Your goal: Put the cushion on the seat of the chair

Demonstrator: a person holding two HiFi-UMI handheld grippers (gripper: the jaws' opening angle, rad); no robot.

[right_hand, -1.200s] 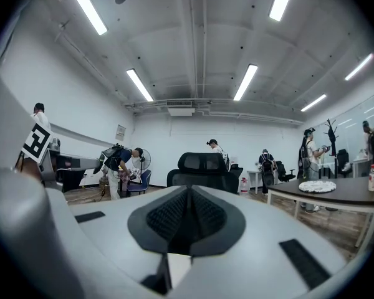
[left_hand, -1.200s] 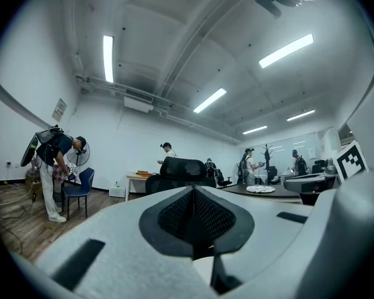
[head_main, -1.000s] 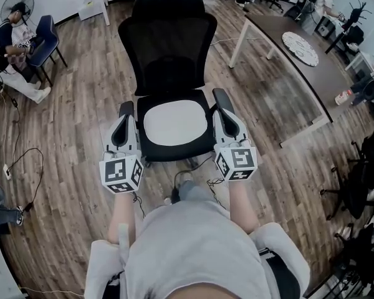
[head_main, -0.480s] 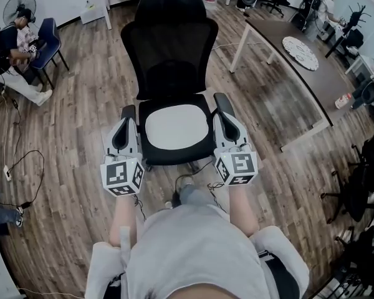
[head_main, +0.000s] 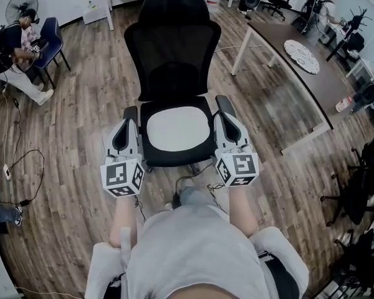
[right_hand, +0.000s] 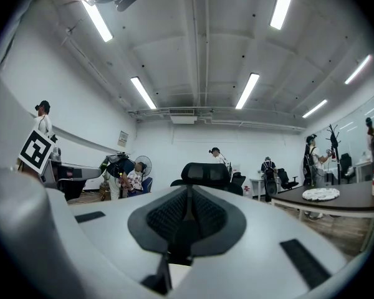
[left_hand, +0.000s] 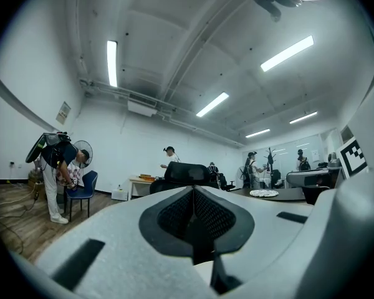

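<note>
A black mesh-backed office chair (head_main: 172, 48) stands in front of me on the wood floor. A flat white cushion (head_main: 177, 128) lies on its seat. My left gripper (head_main: 126, 124) hovers by the chair's left armrest and my right gripper (head_main: 224, 118) by the right armrest. Both point level toward the chair back. In the left gripper view the left gripper (left_hand: 193, 189) has its jaws together with nothing between them. The right gripper (right_hand: 187, 190) is likewise shut and holds nothing. The chair's headrest (right_hand: 206, 172) rises just beyond the jaws.
A long brown table (head_main: 311, 80) with a round mat (head_main: 301, 47) stands at the right. A person sits on a blue chair (head_main: 48, 39) at the far left, near a fan (head_main: 19, 2). Cables (head_main: 19, 161) trail on the floor at left. Dark chairs (head_main: 361, 167) crowd the right edge.
The head view has shifted slightly, so the chair sits a little lower in the frame. Both grippers have stayed where they were, shut, beside the armrests.
</note>
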